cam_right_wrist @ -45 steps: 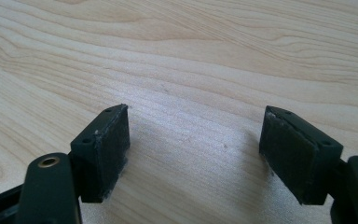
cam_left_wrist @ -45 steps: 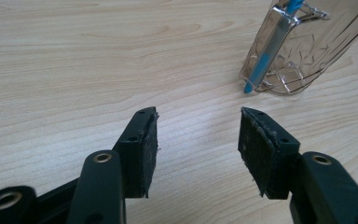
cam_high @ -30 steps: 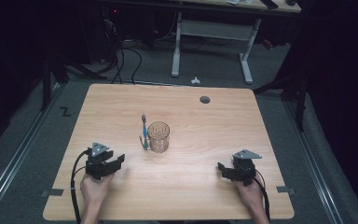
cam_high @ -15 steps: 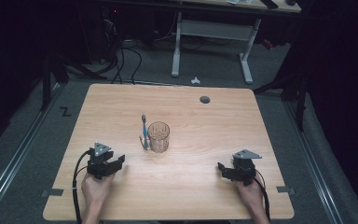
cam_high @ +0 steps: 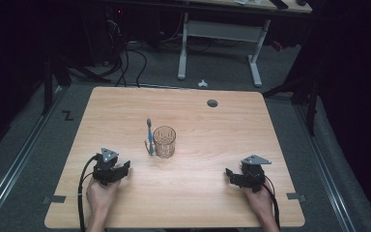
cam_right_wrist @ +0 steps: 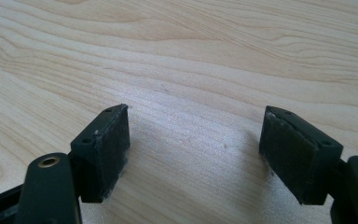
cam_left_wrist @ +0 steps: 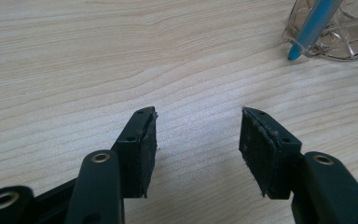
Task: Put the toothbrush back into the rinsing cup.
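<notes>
Nothing has moved; both grippers (cam_high: 125, 168) (cam_high: 230, 175) gape empty, toothbrush (cam_high: 149, 133) leaning against the glass (cam_high: 164, 141).

High view down on table (cam_high: 193, 193); two tool views close over it.

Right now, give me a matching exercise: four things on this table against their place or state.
Things:
1 glass cup
2 toothbrush
3 left gripper
4 right gripper

Places or states:
A near the table's right edge, open
B leaning against the cup's left side
C upright, mid-table
D just left of the cup, open

Pairs: 1-C, 2-B, 3-D, 4-A
</notes>
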`<control>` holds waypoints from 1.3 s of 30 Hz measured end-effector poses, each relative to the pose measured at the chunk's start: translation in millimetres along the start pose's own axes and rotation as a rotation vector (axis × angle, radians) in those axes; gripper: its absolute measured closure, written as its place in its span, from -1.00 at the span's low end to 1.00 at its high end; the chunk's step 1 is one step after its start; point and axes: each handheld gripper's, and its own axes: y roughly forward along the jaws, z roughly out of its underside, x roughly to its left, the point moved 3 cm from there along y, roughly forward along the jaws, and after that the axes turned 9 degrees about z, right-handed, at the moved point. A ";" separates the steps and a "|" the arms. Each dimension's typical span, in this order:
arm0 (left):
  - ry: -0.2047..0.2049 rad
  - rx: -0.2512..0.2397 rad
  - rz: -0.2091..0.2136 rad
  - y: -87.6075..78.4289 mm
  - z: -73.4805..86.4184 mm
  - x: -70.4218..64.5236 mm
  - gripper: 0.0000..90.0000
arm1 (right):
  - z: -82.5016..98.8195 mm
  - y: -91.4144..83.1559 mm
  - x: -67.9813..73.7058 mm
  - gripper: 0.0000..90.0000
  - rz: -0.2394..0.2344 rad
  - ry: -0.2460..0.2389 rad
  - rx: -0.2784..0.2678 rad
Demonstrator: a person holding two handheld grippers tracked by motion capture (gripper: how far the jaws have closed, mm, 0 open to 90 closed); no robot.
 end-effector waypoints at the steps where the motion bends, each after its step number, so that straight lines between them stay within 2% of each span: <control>1: 0.001 0.001 -0.002 0.5 0.0 0.0 0.03 | 0.0 0.0 0.0 -0.45 0.000 0.000 0.000; 10: 0.011 -0.002 -0.025 4.9 0.4 1.5 0.03 | 0.0 -0.1 0.1 -0.45 0.000 0.001 0.001; 25: 0.020 -0.001 -0.034 12.5 1.1 1.3 0.02 | 0.0 -0.1 0.1 -0.45 0.000 0.001 0.001; 39: 0.010 -0.028 -0.014 15.7 1.9 2.7 -0.05 | 0.0 -0.1 0.1 -0.45 -0.001 0.000 0.001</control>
